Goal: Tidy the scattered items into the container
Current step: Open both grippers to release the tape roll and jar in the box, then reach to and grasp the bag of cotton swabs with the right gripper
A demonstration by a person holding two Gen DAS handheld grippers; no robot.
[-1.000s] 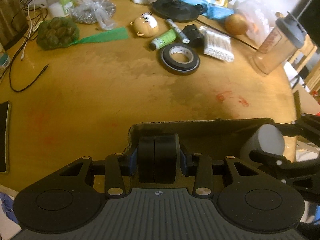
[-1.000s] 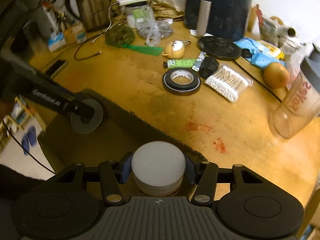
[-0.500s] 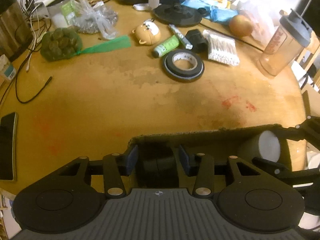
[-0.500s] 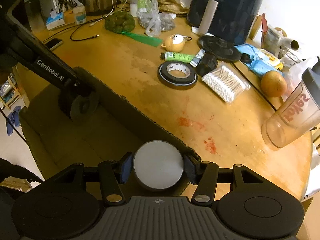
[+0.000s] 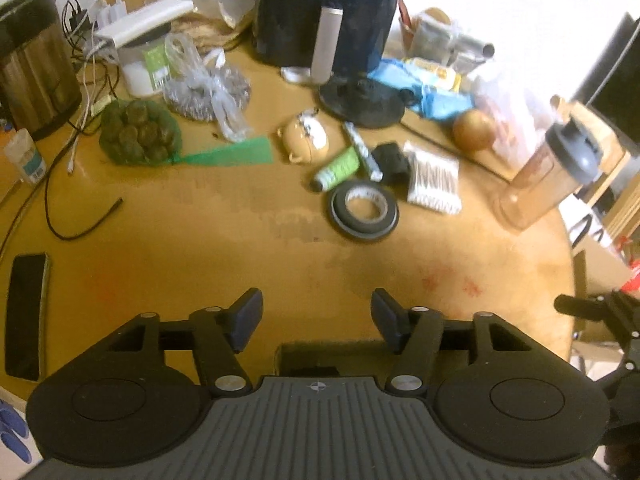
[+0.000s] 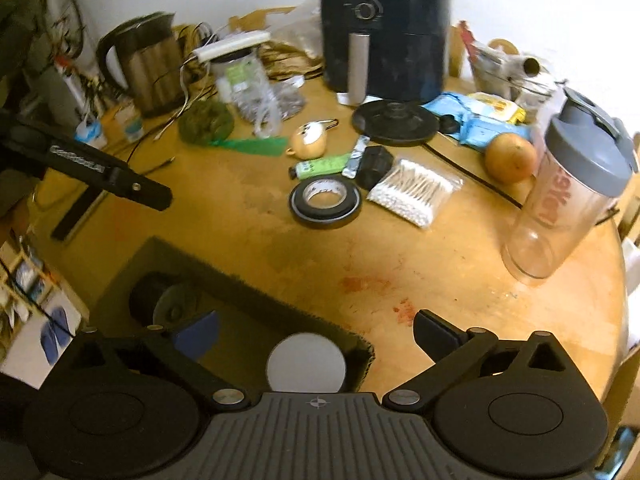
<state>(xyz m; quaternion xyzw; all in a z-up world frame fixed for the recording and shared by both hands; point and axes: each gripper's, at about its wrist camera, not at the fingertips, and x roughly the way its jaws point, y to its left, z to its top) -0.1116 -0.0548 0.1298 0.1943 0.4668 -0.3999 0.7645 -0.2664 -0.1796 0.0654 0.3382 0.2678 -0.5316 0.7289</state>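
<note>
The right tongs point(image 6: 316, 330) are spreading wide with nothing pressed between the fingers; the white round-topped cylinder point(image 6: 306, 362) stands upright below them, free of both pads, in the near corner of the cardboard box point(image 6: 280, 300). At the box's far left end a dark roll point(image 6: 160, 306) lies on its side, its flat round face turned toward the camera, so its axis runs roughly level. The box sits at the near edge of the table point(image 6: 460, 300).

The left tongs point(image 5: 316, 314) are also opening and empty, hovering over bare table with only a strip of the box's rim point(image 5: 328, 350) showing beneath them.

Further out on the table, well apart from the box, the scattered items lie clustered: a roll of black tape point(image 6: 325, 202) flat on the wood, hole upward; a green tube point(image 6: 320, 166) just behind it, long axis running left to right with its dark cap to the left; a silver stick point(image 6: 357, 157) angled beside a black block point(image 6: 374, 166); a packet of cotton swabs point(image 6: 414, 192) to the right of the tape; and a bear-faced keyring point(image 6: 309, 141) behind the tube. A clear shaker bottle point(image 6: 568, 200) stands upright at the right edge.
</note>
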